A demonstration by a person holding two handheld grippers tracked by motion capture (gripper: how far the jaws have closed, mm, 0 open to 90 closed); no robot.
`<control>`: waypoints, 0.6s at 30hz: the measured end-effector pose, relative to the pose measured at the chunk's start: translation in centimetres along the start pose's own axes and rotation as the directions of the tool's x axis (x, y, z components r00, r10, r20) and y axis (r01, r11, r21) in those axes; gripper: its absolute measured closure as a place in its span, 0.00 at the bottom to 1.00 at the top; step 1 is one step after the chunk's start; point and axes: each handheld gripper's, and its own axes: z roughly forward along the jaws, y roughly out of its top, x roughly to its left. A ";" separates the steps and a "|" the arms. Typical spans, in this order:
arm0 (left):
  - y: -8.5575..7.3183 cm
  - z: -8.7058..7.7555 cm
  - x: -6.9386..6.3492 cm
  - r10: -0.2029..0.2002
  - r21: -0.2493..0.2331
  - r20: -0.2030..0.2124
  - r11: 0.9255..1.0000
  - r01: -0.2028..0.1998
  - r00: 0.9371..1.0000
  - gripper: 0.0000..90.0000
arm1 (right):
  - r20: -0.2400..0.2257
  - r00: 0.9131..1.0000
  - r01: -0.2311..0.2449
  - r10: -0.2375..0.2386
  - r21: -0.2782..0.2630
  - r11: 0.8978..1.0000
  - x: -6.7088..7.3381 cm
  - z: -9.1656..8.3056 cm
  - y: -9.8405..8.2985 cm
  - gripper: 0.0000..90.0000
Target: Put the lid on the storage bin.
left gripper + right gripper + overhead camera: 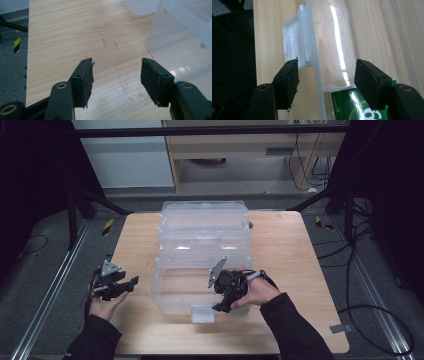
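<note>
so, clear plastic box (200,285) is sitting mid-frame in the high view on the wooden table (300,270), its lid (205,220) lying open behind it toward the top of the frame. white latch (202,314) is hanging off the box's front wall, lower centre. right gripper (222,307) is hovering at that front wall, just right of the latch — hand (257,292) coming in from lower right. in the right gripper view the jaws are standing fairly wide, straddling the clear wall (317,75): one pad (289,80) sitting outside just below the latch (295,40), the other inside the box, neither pressing on the plastic. something green with white print (347,105) is showing at the bottom of that view, through the box. left gripper (131,282) is resting at the table's left edge, well apart from the latch — in the left gripper view its jaws are gaping wide over bare wood (75,30) with nothing between them, the box corner (180,37) sitting at upper right.
</note>
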 end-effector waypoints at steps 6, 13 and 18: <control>0.0 0.1 0.0 0.001 0.003 -0.003 1.000 -0.001 1.000 0.47 | -0.026 1.000 0.011 -0.010 0.031 0.999 0.3 0.6 0.4 0.47; 0.1 -0.1 -0.1 0.009 0.000 -0.003 1.000 -0.009 1.000 0.47 | -0.059 0.998 0.035 -0.030 0.085 0.996 0.6 1.6 1.0 0.53; 0.1 -0.1 -0.1 0.007 -0.001 -0.003 1.000 -0.007 1.000 0.47 | -0.073 0.997 0.036 -0.027 0.121 0.992 0.6 2.1 1.2 0.55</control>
